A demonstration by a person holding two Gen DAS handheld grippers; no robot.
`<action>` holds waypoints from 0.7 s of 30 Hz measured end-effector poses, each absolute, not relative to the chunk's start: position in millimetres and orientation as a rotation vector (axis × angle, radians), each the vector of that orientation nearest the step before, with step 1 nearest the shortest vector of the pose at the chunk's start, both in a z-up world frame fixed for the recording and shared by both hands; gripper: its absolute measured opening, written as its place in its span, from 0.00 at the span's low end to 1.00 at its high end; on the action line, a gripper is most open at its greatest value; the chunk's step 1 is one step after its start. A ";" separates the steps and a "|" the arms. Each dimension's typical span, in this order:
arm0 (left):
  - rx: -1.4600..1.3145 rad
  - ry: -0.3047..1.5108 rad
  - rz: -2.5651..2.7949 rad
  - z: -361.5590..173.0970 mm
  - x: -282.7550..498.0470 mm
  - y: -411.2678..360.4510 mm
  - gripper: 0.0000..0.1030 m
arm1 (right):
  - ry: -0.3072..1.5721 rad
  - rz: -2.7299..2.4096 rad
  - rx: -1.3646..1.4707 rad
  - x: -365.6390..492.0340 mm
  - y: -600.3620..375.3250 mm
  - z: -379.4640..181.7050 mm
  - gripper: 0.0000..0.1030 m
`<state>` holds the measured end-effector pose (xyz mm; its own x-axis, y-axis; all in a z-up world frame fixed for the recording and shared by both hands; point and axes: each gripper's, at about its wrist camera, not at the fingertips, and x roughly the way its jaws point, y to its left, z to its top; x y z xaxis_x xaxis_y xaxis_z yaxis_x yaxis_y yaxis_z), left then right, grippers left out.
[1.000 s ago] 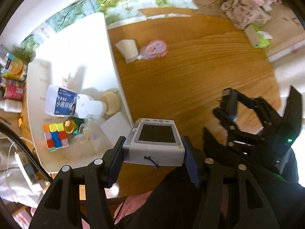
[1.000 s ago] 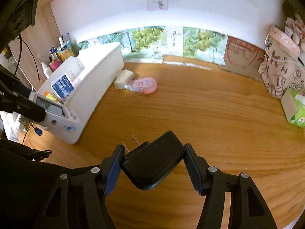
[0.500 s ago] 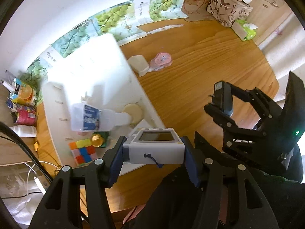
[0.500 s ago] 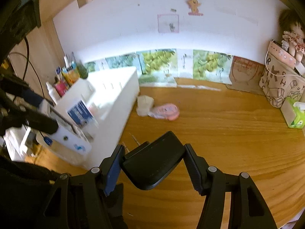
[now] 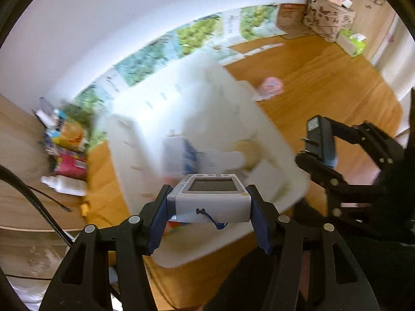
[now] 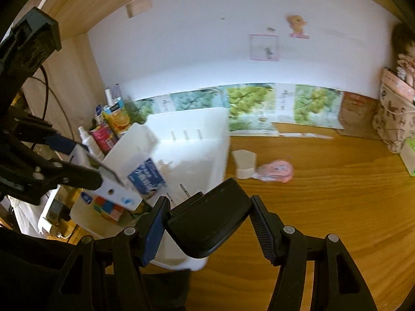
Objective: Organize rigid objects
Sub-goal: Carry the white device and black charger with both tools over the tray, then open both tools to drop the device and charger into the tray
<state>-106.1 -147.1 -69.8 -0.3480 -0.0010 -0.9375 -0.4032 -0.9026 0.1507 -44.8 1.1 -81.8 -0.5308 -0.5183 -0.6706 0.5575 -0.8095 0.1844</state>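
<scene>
My left gripper (image 5: pixel 208 207) is shut on a grey device with a screen (image 5: pixel 211 197) and holds it above the near end of the white bin (image 5: pixel 282 150). My right gripper (image 6: pixel 207 223) is shut on a black plug adapter (image 6: pixel 210 223) with metal prongs, held over the bin's near corner (image 6: pixel 181 263). The adapter also shows in the left wrist view (image 5: pixel 320 140). In the bin lie a blue-labelled white bottle (image 6: pixel 147 176), a colour cube (image 6: pixel 107 207) and a round tan object (image 5: pixel 246 150). A pink round object (image 6: pixel 276 172) and a white block (image 6: pixel 245 162) lie on the wooden table.
Bottles and packets (image 6: pixel 109 127) stand left of the bin by the wooden side panel. A patterned bag (image 6: pixel 394 114) and a green tissue pack (image 6: pixel 409 158) sit at the far right. Green picture sheets (image 6: pixel 249 106) line the wall.
Both grippers have moved left and over the bin, each still holding its object. The views have tilted up toward the wall, and the left wrist view is blurred by motion.
</scene>
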 end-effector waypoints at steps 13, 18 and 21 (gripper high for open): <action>-1.531 0.695 2.508 -98.8 -106.8 -167.5 0.59 | 0.087 -2.270 0.972 -37.0 -35.4 -91.3 0.61; -1.504 0.700 2.559 -100.6 -106.6 -168.7 0.59 | 0.080 -2.276 0.965 -38.6 -38.9 -92.4 0.62; -1.494 0.682 2.578 -99.6 -107.1 -169.3 0.59 | 0.083 -2.265 0.963 -38.3 -40.6 -92.6 0.62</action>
